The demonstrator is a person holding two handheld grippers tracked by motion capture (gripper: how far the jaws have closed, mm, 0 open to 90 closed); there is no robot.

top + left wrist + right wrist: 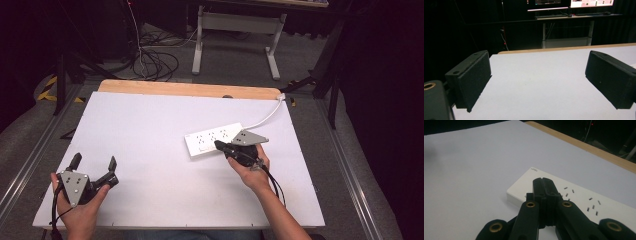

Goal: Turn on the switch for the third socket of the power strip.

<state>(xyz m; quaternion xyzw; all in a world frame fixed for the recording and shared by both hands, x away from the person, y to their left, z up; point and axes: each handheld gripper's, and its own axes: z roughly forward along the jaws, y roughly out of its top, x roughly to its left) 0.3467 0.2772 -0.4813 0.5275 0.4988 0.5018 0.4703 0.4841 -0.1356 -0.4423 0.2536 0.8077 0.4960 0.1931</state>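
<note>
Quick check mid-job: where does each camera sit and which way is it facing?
High view: above the near edge, looking forward and down; shows the table, both forearms, left gripper, right gripper.
Left gripper view: rides the left gripper, fingers apart, facing the table's far edge.
Right gripper view: fingers shut over the power strip.
Shared: power strip, table.

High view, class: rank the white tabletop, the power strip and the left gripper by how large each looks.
1. white tabletop, by far
2. power strip
3. left gripper, near the strip's size and closer to the camera, so this order is unsure.
</note>
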